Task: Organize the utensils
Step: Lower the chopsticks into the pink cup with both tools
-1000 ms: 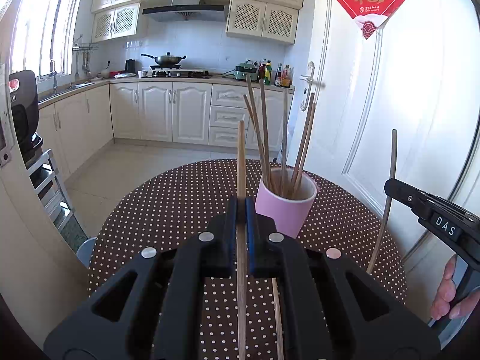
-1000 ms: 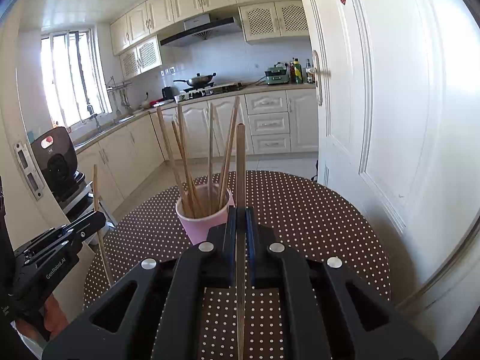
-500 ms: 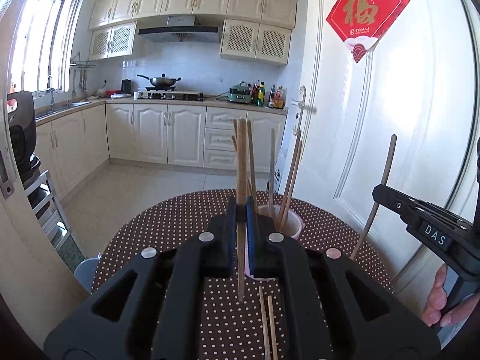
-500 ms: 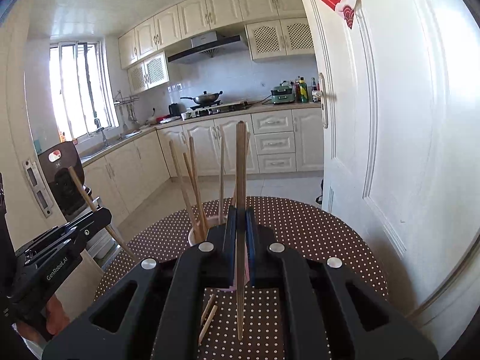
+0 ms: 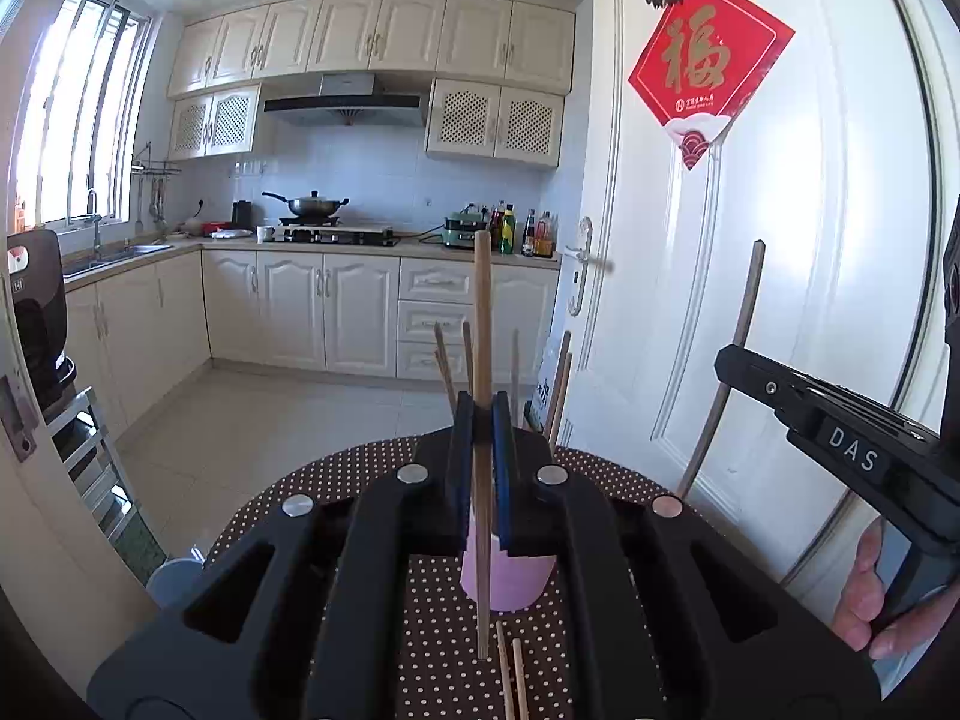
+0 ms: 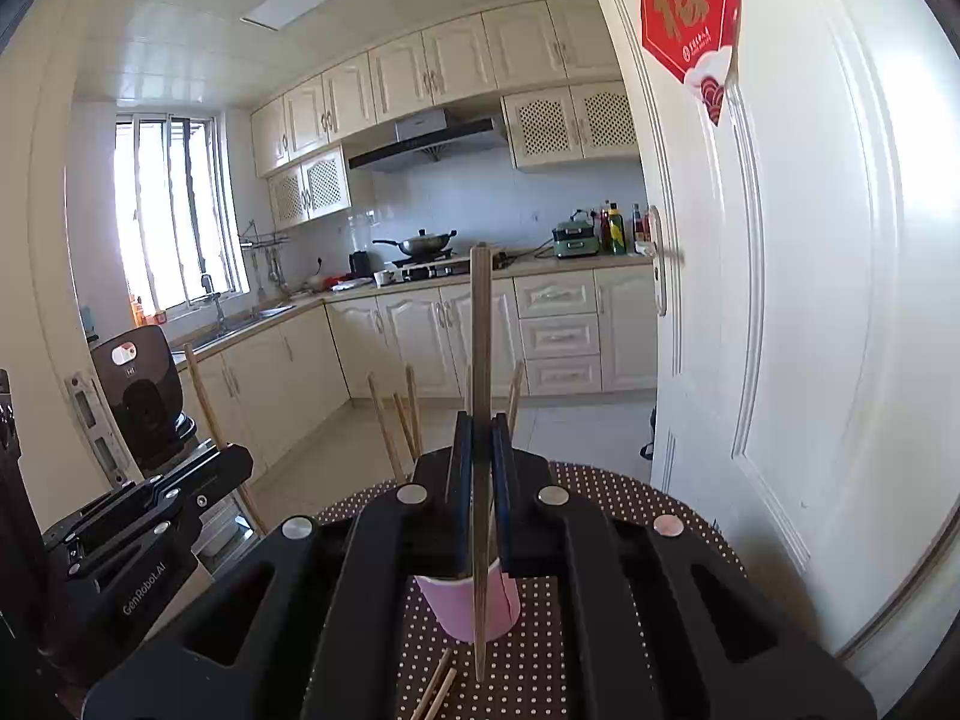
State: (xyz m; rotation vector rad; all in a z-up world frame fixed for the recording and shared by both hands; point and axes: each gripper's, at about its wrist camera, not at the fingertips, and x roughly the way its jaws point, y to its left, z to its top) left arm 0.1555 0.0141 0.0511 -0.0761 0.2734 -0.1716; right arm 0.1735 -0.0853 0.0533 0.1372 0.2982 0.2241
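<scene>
The white door point(image 5: 810, 300) stands at the right of the scene, bearing a red paper sign point(image 5: 708, 69). Beyond it lies a kitchen with cream cabinets point(image 5: 300, 312) and a wok point(image 5: 309, 203) on the stove.

The round table point(image 5: 360, 468), covered in a brown cloth with white dots, sits in the foreground. A pink cup point(image 5: 528, 585) stands upright on it and holds several wooden chopsticks point(image 5: 444, 366) that lean out at different angles.

The left gripper point(image 5: 483, 438) is clamped tight on a single chopstick point(image 5: 482, 312), held upright with its lower end hanging clear of the table in front of the cup. The right gripper point(image 6: 480, 444) is likewise closed firmly on one chopstick point(image 6: 479, 324), also upright, with its tip hanging clear above the cloth beside the cup.

From the left camera the right gripper shows at the right edge, its chopstick slanted, and part of the person's hand point(image 5: 864, 588) wraps its handle.

Two loose chopsticks point(image 5: 510, 678) lie side by side on the cloth, just in front of the cup and near the table's near edge.
</scene>
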